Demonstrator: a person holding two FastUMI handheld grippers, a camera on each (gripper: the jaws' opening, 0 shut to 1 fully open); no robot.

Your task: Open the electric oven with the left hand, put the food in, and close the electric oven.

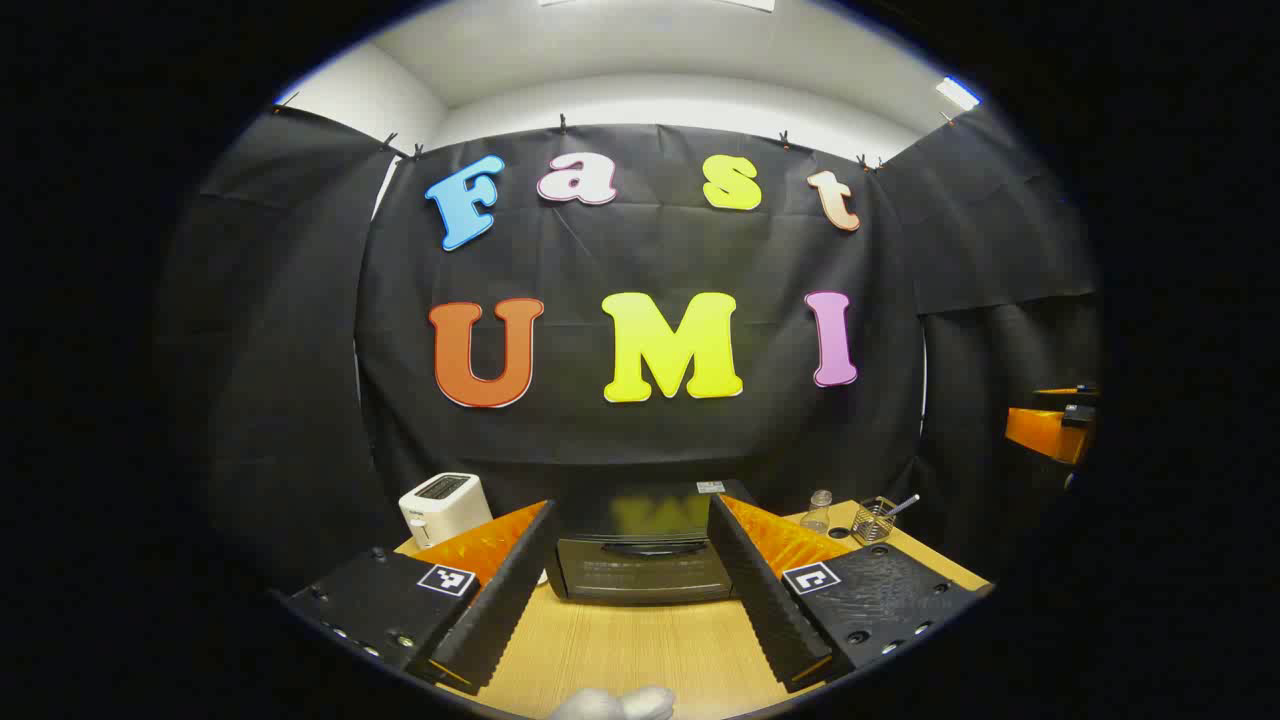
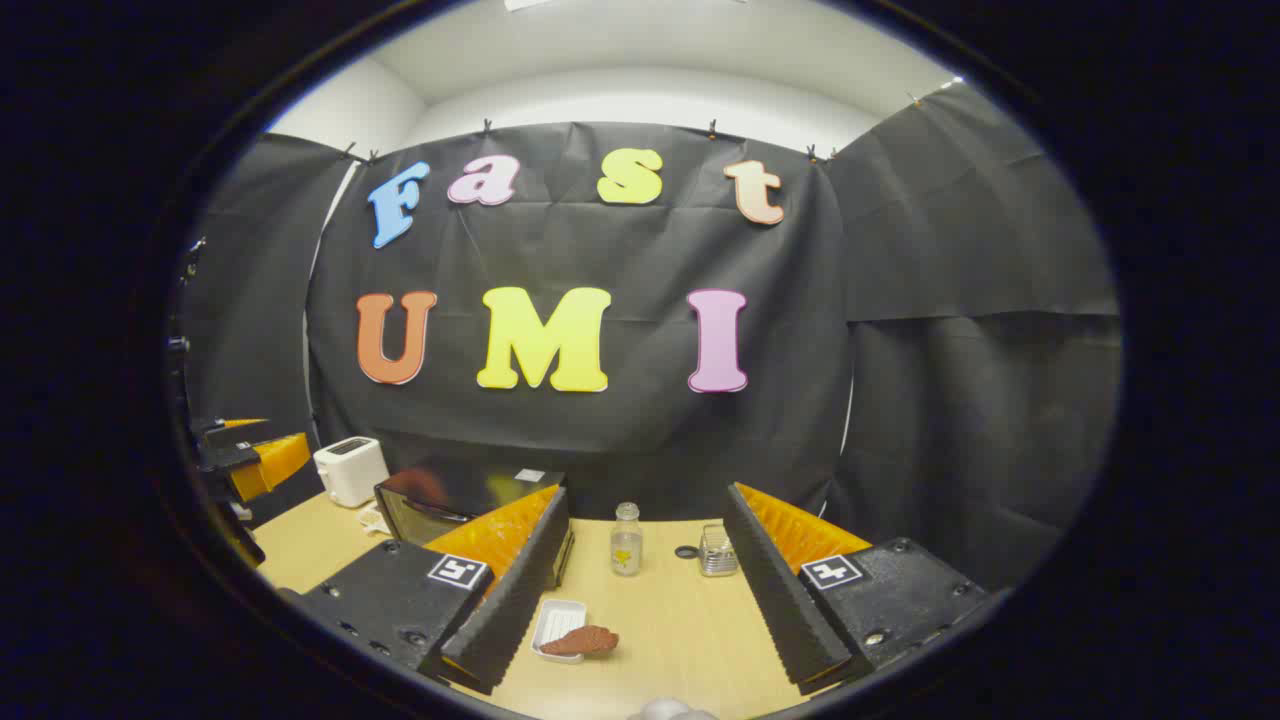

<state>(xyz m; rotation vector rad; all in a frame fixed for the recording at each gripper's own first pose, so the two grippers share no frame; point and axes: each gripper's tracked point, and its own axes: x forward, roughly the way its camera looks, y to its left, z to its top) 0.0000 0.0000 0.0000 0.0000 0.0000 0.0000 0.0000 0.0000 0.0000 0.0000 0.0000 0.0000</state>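
- Left gripper view: the left tool hangs above the pale wooden tabletop with its fingers spread wide and nothing between them.
- Framed between those fingers, the black electric oven with a dark glass door stands at the back of the tabletop, and its door looks shut with the handle untouched.
- Beside the oven on one side stands a white toaster; on the other side are a small clear glass bottle and a wire mesh holder.
- Right gripper view: the right tool is also spread apart and empty, held over the tabletop.
- A brown piece of food lies on a small white rectangular tray, just beside this tool's near finger and in front of the oven.
- The oven sits behind that finger, well apart from the left tool seen at the edge.
- Judged from this, no step is done yet: opening the door, loading the food and closing all remain.
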